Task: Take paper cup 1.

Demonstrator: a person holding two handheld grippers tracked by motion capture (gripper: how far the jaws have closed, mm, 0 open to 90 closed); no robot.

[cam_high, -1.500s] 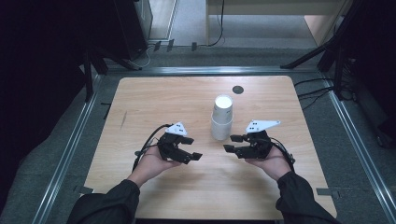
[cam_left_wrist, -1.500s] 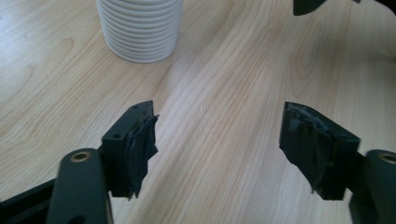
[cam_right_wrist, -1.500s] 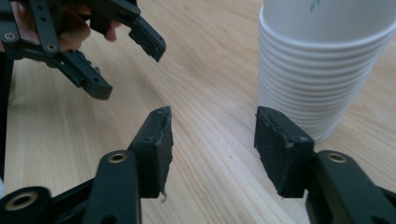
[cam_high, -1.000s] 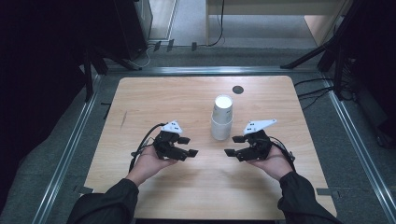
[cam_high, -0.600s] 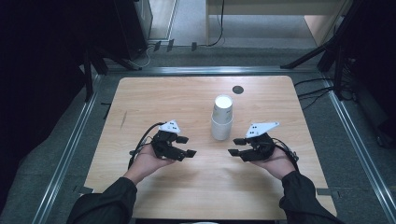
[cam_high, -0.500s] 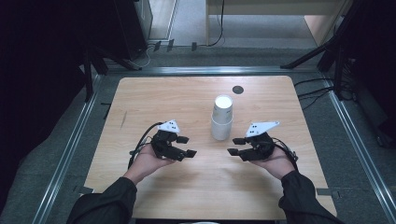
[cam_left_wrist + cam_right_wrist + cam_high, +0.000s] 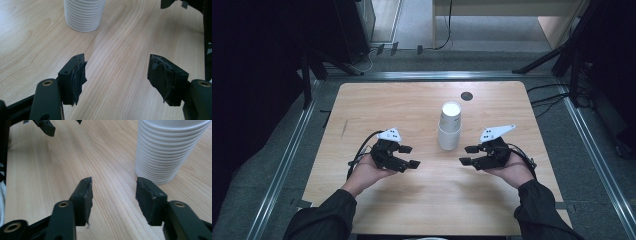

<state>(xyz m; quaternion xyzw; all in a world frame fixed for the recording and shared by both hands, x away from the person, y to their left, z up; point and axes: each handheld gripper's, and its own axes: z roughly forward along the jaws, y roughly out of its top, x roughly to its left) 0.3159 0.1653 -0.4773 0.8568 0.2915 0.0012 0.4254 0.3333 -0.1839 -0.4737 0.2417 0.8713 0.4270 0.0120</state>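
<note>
Two hand-held grippers are held low over a light wooden table (image 7: 377, 100), one on each side of a stack of white ribbed paper cups (image 7: 449, 126). The stack is stood upright a little beyond the middle of the table, with its open mouth turned up, and it is touched by neither gripper. The left gripper (image 7: 410, 156) is carried in the person's left hand (image 7: 367, 172) and is pointed inward towards the foot of the stack; its jaws are parted, and only bare wood is seen between the pads in the left gripper view, where the stack (image 7: 83, 15) is seen well ahead and to the left. The right gripper (image 7: 467, 155) is carried in the right hand (image 7: 512, 172) and is likewise pointed inward; its jaws are also parted with nothing between them, though the gap is narrower. In the right gripper view the stack (image 7: 170, 150) is seen just beyond the right-hand jaw, near it but apart from it. A grey three-cornered plate (image 7: 496, 132) is borne on top of the right gripper. A small dark round spot (image 7: 466, 96) is seen on the table behind the stack.
</note>
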